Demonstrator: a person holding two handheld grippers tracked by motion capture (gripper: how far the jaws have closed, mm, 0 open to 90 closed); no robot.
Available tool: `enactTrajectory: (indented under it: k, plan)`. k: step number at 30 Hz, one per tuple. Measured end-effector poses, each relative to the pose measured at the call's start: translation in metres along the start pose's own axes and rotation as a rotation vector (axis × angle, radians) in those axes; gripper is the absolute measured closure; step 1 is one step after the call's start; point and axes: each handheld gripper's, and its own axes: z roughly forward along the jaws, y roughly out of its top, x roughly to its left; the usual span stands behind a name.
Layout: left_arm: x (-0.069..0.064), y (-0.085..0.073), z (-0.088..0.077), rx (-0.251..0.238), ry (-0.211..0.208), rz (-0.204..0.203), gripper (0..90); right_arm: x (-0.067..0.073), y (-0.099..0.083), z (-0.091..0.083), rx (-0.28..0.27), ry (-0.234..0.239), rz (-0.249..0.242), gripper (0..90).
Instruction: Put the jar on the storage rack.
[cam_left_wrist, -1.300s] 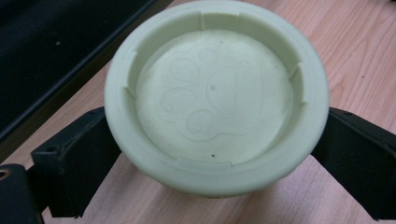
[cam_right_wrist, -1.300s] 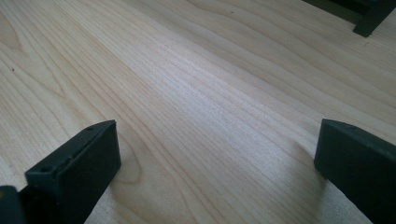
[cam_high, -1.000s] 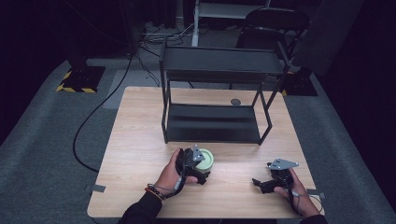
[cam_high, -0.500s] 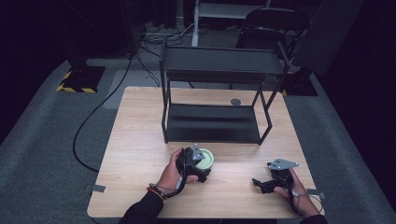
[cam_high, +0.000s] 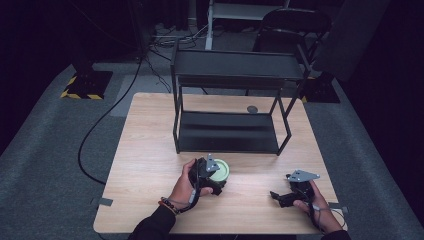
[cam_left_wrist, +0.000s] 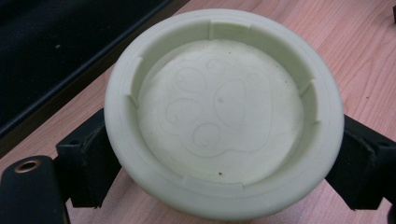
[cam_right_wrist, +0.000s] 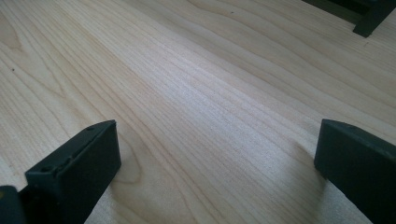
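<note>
High view: the left gripper (cam_high: 214, 176) sits at the pale green bowl (cam_high: 220, 170) near the front middle of the table (cam_high: 145, 145), just before the black shelf rack (cam_high: 230, 107). Against half a second and a second ago, almost nothing has moved; bowl and both hands hold their spots. So the grab looks settled, lift probably next. The right gripper (cam_high: 285, 196) rests low at the front right, well apart from the bowl.

Left gripper view: jaws clamp the bowl (cam_left_wrist: 224, 112) on both outer sides, and the bowl is empty.

Right gripper view: jaws spread wide over bare table (cam_right_wrist: 196, 93), holding nothing.
</note>
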Motion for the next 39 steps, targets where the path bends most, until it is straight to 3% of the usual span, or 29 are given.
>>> enactTrajectory:
  k: [9, 39]
  plan:
    - [0.0005, 0.0005, -0.0027, -0.022, 0.016, -0.010, 10.5, 0.0000, 0.0000, 0.0000, 0.000, 0.000, 0.000, 0.3]
    - [0.0017, 0.0067, -0.0007, -0.006, 0.013, -0.001, 10.5, 0.0000, 0.0000, 0.0000, 0.000, 0.000, 0.000, 0.2]
